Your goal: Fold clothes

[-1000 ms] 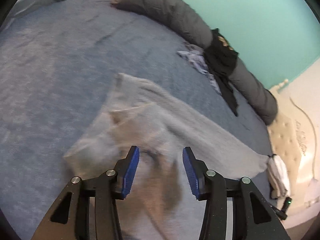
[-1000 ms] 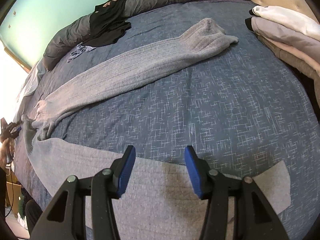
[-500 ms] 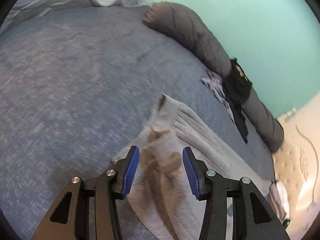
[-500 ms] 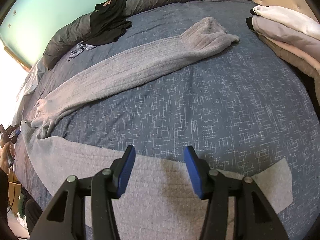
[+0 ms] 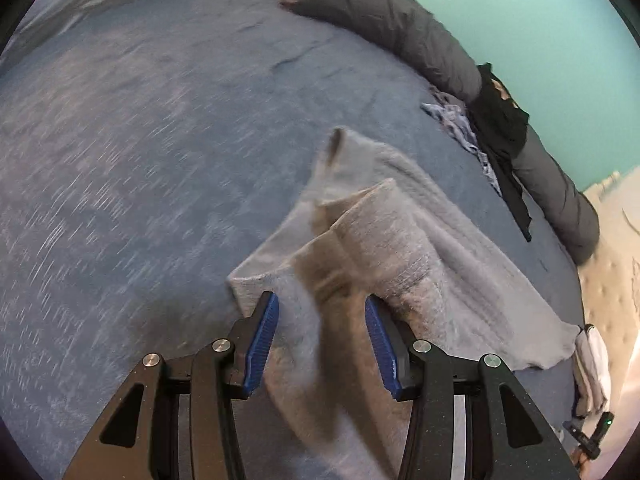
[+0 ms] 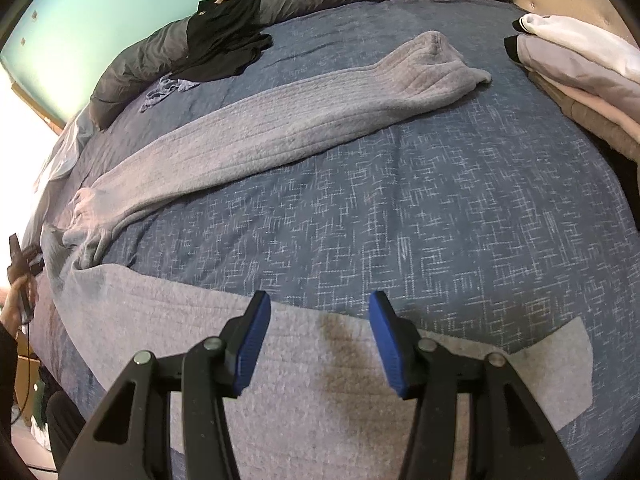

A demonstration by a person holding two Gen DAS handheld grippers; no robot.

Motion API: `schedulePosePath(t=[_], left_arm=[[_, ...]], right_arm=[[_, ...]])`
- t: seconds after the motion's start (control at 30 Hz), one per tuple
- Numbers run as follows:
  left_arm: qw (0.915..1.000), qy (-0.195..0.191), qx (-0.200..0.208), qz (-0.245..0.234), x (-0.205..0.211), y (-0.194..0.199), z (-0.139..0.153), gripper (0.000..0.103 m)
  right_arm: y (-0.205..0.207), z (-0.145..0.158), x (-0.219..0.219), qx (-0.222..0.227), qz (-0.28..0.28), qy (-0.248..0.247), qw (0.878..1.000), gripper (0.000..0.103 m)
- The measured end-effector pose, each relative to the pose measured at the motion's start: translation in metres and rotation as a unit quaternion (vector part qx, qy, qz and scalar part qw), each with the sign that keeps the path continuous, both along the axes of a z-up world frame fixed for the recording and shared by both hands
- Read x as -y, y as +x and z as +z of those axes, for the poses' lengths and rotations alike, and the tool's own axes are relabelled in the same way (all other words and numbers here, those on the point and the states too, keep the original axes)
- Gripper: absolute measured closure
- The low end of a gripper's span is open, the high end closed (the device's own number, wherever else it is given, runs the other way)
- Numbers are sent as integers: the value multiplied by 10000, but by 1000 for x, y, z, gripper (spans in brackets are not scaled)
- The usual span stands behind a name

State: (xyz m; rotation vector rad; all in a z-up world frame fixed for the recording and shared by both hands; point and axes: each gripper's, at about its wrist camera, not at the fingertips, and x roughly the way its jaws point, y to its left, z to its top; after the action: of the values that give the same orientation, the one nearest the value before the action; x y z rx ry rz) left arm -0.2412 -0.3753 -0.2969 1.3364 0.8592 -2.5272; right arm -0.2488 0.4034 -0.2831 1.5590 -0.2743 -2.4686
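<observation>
A grey knit garment (image 6: 280, 128) lies spread on the blue bedspread (image 6: 460, 208), one long part stretching across the bed and another part (image 6: 304, 380) lying along the near edge. My right gripper (image 6: 318, 340) stands open just above that near part, nothing between its blue pads. In the left wrist view the garment's bunched end (image 5: 380, 240) lies folded over itself, and my left gripper (image 5: 320, 344) hangs open over it with cloth showing between the fingers but not pinched.
A long dark grey bolster (image 5: 420, 40) runs along the teal wall, with black clothing (image 6: 224, 40) and a small patterned cloth (image 6: 168, 88) beside it. Folded pale clothes (image 6: 580, 60) are stacked at the tufted headboard. A person's hand (image 6: 16, 300) shows at the left edge.
The left gripper has swung over the bed and come in over the garment's bunched end, which now sits larger between its fingers. The right gripper has barely moved.
</observation>
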Motion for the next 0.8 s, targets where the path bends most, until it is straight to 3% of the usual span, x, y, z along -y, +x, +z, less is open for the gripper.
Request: schedulePosePath(t=[0.17,0.33,0.5,0.8], left_arm=[[9987,-395,122,-303,-16,-32,2,52],[9978,-576,240,-203,-12,-42,-5,42],[9957,-833,293,-288,-10,-47,-10,41],[9947,-759,304,-625,-24,-60,-16,42]], right_arm=[[-1,-2,-7,20,-65,-20,10000,51],[-4,-8,-12,78,-103,-30,9999,51],[-7,-14,-11,119,-98,-51,9999,51],[-11,-18,-2,131,-2,-84,9999,51]])
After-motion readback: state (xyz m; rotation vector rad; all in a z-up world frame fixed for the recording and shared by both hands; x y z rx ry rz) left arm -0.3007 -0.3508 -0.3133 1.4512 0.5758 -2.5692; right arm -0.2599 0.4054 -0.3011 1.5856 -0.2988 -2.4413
